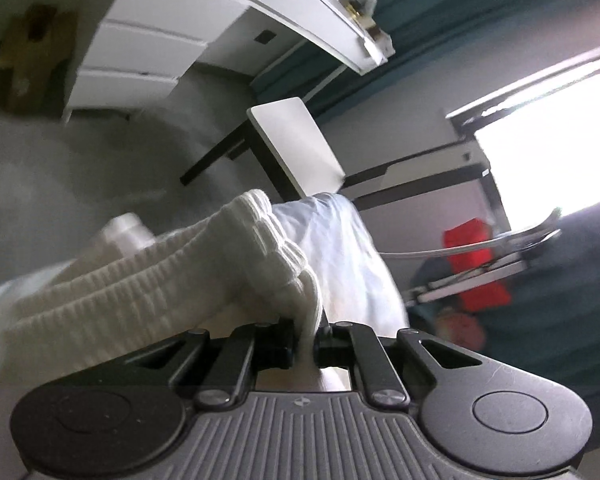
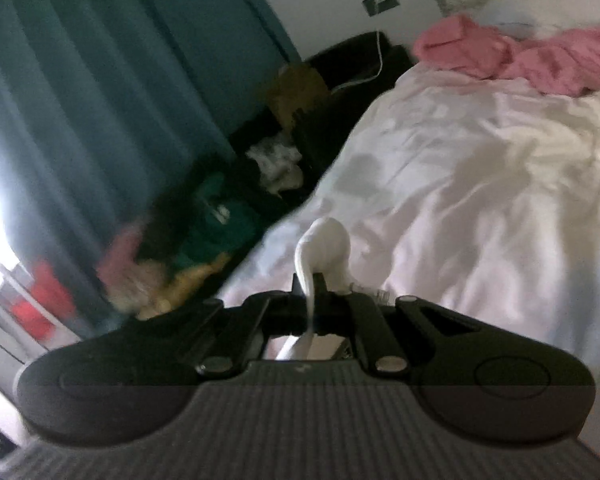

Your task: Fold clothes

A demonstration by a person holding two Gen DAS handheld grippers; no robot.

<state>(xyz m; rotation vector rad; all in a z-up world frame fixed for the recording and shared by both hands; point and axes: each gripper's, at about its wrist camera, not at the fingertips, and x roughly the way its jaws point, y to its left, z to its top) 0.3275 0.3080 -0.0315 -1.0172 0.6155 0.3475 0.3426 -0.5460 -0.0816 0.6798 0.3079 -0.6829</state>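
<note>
A white ribbed knit garment [image 1: 148, 280] is bunched in thick folds in the left wrist view, lifted off any surface. My left gripper [image 1: 306, 340] is shut on one edge of it, and thinner white cloth [image 1: 348, 256] hangs just behind. In the right wrist view my right gripper [image 2: 310, 286] is shut on a white fold of the garment [image 2: 324, 244], which bulges up past the fingertips and trails back under the gripper. The rest of the garment is hidden below both grippers.
A bed with a pale crumpled sheet [image 2: 480, 184] and a pink garment [image 2: 520, 56] lies to the right. Clutter on dark furniture [image 2: 228, 216] and teal curtains [image 2: 100, 80] stand left. A white drawer unit [image 1: 140, 52], a small white table [image 1: 296, 144] and a red object [image 1: 480, 264] are across the room.
</note>
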